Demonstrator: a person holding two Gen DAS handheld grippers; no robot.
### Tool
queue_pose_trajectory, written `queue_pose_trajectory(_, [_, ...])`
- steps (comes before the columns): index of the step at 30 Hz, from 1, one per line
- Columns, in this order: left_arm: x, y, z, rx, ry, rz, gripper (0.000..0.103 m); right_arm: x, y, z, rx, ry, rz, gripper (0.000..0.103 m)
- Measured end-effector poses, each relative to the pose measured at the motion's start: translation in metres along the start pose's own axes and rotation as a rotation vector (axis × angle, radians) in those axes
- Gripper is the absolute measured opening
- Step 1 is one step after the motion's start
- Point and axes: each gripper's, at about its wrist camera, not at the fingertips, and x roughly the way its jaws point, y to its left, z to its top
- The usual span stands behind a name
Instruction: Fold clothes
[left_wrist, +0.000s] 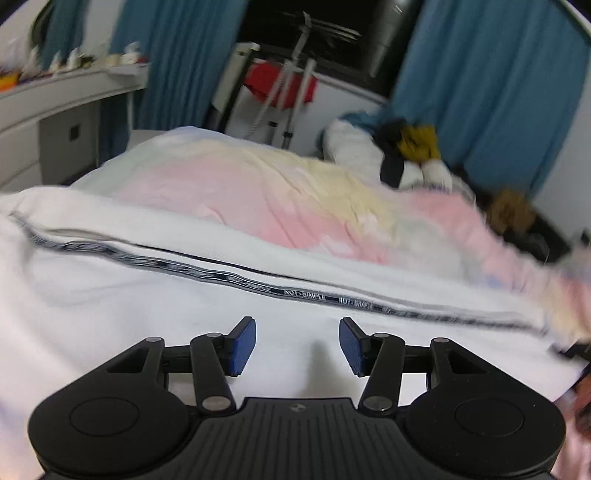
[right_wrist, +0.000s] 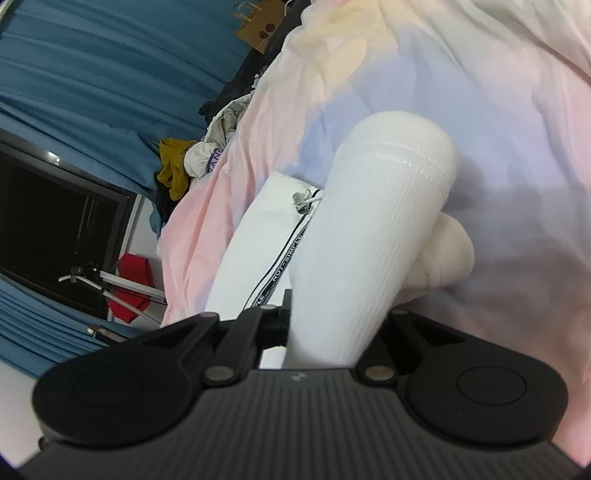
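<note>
Left wrist view: one white garment (left_wrist: 110, 295) spread on the pastel bedspread (left_wrist: 229, 184), a black printed tape along its seam running 9 to 4 o'clock. Left gripper (left_wrist: 297, 341) hovers over it, blue pads (left_wrist: 243, 345) spread, holding nothing.

Right wrist view: right gripper (right_wrist: 325, 332) pinches the garment's ribbed white cuff (right_wrist: 376, 229), which rises toward 12 o'clock; one drawstring tip (right_wrist: 301, 201) at its left

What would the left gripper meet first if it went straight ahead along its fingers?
Most likely the white garment right under the open left gripper, near its black lettered trim; depth is hard to judge.
</note>
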Motion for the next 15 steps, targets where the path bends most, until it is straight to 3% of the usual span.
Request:
queue_pose_trajectory(9, [0.061,-0.007,-0.017,0.192,0.044,0.095,0.053,-0.004,0.019,-0.002,-0.096,-0.047,-0.023,0.010])
queue_pose_trajectory(15, [0.067,-0.005,-0.016,0.205,0.062,0.103,0.053,-0.015,0.038,-0.005,-0.188,-0.097,-0.009,0.010])
